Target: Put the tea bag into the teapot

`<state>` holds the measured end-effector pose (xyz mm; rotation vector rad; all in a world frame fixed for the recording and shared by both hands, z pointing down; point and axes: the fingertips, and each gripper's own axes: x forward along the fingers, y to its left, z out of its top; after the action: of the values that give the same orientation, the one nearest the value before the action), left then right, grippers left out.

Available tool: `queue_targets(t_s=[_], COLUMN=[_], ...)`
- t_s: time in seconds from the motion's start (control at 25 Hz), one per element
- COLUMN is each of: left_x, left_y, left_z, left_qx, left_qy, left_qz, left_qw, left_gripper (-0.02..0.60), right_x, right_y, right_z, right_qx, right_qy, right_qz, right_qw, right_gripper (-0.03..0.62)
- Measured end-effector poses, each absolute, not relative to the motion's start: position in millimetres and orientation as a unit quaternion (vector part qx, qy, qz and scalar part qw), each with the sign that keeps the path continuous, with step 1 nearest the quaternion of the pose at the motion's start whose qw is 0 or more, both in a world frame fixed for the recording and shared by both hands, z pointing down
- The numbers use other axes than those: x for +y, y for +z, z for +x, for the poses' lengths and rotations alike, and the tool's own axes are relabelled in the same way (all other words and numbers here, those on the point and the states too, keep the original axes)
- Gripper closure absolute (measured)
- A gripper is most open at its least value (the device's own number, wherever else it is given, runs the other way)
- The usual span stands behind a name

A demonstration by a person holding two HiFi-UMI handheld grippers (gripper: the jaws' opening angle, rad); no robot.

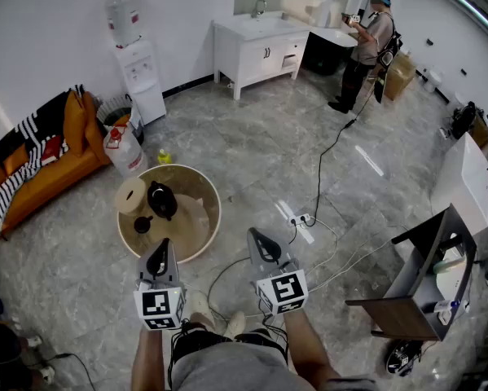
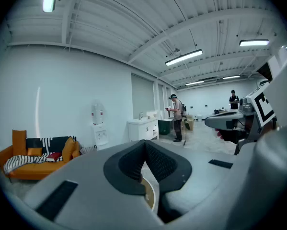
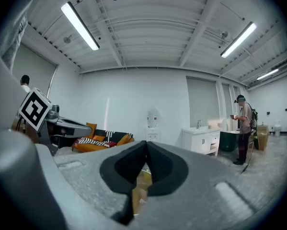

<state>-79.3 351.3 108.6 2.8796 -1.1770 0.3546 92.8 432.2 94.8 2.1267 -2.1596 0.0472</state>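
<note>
A black teapot (image 1: pixel 162 199) stands on a low round wooden table (image 1: pixel 209 187), with a small black cup (image 1: pixel 142 223) beside it and a round wooden lid (image 1: pixel 131 195) to its left. A pale patch (image 1: pixel 197 215) lies on the table's right side; I cannot tell whether it is the tea bag. My left gripper (image 1: pixel 161 244) (image 2: pixel 144 143) hovers over the table's near edge, shut and holding nothing. My right gripper (image 1: pixel 255 235) (image 3: pixel 145 143) is off the table to the right, above the floor, also shut and empty.
An orange sofa (image 1: pixel 40 157), a water dispenser (image 1: pixel 138 63) and a large water bottle (image 1: pixel 123 149) stand to the left. A white sink cabinet (image 1: pixel 256 47) and a person (image 1: pixel 366 47) are at the back. A power strip (image 1: pixel 299 218) with cables lies on the floor; a dark side table (image 1: pixel 415 292) is at right.
</note>
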Motion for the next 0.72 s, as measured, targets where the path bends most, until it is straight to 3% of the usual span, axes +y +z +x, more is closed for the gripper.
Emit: queue_targets(t_s=[0.72], left_x=[256.2], left_y=[119.9], left_z=[-69.1], left_qx=[-0.337], left_qy=[0.123], left_qz=[0.933], left_qw=[0.017], left_gripper=[0.565], right_x=[343.2], right_y=[104.1], right_z=[91.5], right_qx=[-0.688], right_qy=[0.038], right_qz=[0.722], right_qw=[0.061], right_gripper=[0.595])
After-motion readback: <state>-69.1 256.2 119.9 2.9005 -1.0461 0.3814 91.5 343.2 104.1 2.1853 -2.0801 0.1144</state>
